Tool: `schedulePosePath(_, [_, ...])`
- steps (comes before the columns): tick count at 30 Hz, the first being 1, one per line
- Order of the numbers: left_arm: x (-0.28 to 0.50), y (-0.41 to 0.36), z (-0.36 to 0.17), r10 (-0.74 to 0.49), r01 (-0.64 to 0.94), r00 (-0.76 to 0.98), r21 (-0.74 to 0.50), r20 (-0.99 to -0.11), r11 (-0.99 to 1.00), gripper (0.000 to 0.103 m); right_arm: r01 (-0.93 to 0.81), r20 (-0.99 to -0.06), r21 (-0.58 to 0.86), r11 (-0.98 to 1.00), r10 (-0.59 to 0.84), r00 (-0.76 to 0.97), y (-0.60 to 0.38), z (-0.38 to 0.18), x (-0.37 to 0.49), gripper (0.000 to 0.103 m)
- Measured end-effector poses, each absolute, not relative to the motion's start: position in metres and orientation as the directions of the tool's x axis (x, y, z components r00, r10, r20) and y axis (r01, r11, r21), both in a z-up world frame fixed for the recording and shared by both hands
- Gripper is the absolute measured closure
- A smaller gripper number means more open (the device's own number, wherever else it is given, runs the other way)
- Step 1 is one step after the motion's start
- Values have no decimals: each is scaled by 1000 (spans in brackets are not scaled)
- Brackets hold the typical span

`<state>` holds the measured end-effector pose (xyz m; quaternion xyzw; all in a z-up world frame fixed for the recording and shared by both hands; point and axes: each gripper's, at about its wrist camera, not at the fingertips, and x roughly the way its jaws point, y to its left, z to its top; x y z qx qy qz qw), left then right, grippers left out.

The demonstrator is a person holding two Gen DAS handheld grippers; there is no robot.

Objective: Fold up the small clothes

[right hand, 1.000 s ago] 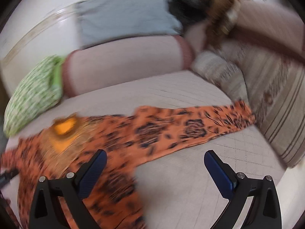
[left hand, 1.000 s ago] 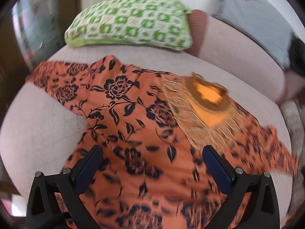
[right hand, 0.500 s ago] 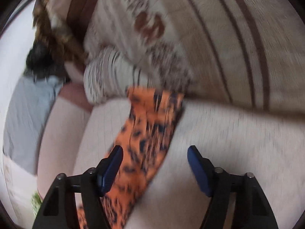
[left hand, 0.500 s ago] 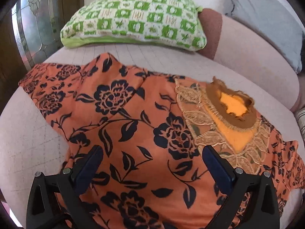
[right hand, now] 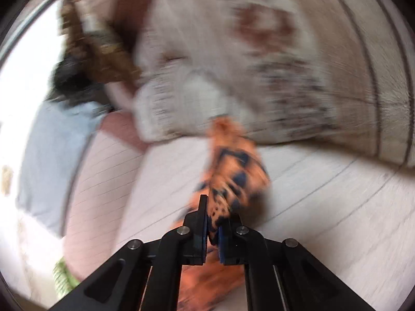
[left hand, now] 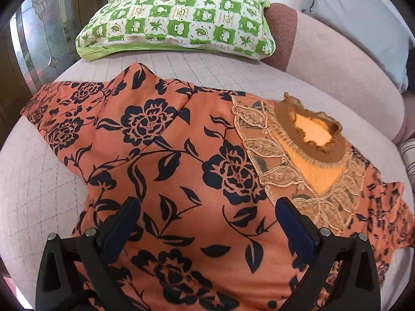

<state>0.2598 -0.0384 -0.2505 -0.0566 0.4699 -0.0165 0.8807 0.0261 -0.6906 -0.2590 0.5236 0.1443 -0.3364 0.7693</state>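
Green pillow (left hand: 179, 18) beyond bare sofa seat (left hand: 33, 189)

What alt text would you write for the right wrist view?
Blurred view: the right hand-held gripper is shut on an orange sleeve over a pale sofa, with a striped cushion behind.

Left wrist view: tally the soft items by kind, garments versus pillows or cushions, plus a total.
Garments: 1, the orange floral top.
Pillows or cushions: 3, a green checked pillow, a blue-grey cushion and a striped one cut off at the right edge.
Total: 4
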Motion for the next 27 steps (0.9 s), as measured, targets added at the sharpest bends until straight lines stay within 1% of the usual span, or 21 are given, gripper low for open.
schedulePosePath(3, [255, -24, -246, -86, -52, 541, -136, -836, 989, 0, 542, -471, 780, 312, -276, 838, -642, -221, 45, 97])
schedulePosePath(5, [250, -12, -240, -53, -86, 570, -123, -820, 989, 0, 444, -402, 820, 362, -189, 896, -598, -197, 64, 97])
schedulePosePath(8, [244, 8, -231, 40, -135, 617, -56, -786, 989, 0, 303, -316, 863, 403, -37, 948, -520, -174, 91, 97])
schedulePosePath(10, [241, 29, -223, 54, -175, 639, -77, -767, 982, 0, 227, -283, 883, 410, 82, 956, -463, -169, 120, 97])
schedulePosePath(12, [237, 45, -220, 85, -222, 655, -84, -751, 971, 0, 179, -273, 895, 408, 185, 944, -410, -169, 148, 97])
schedulePosePath(14, [238, 62, -216, 115, -260, 658, -81, -744, 962, 0, 161, -285, 903, 398, 275, 918, -352, -178, 181, 97])
schedulePosePath(19, [242, 93, -214, 159, -337, 655, -97, -739, 937, 0, 155, -320, 922, 355, 472, 821, -233, -217, 260, 97])
schedulePosePath(20, [243, 98, -214, 169, -346, 650, -90, -741, 934, 0, 154, -328, 924, 349, 518, 790, -208, -226, 274, 93])
schedulePosePath(22, [244, 107, -214, 187, -361, 646, -79, -740, 929, 0, 183, -365, 919, 349, 578, 730, -166, -242, 294, 92])
schedulePosePath(23, [244, 112, -214, 197, -371, 645, -77, -738, 925, 0, 191, -378, 917, 351, 605, 700, -151, -251, 300, 87])
schedulePosePath(24, [245, 116, -214, 204, -379, 646, -77, -736, 922, 0, 196, -390, 914, 355, 638, 664, -137, -256, 307, 70])
schedulePosePath(25, [247, 120, -214, 205, -385, 645, -81, -737, 919, 0, 195, -395, 915, 355, 679, 619, -124, -261, 313, 58])
schedulePosePath(26, [248, 122, -214, 200, -386, 644, -88, -738, 918, 0, 180, -378, 923, 340, 712, 592, -118, -266, 312, 25])
schedulePosePath(27, [249, 124, -214, 188, -386, 646, -104, -740, 917, 0, 153, -350, 933, 325, 728, 590, -114, -264, 312, 17])
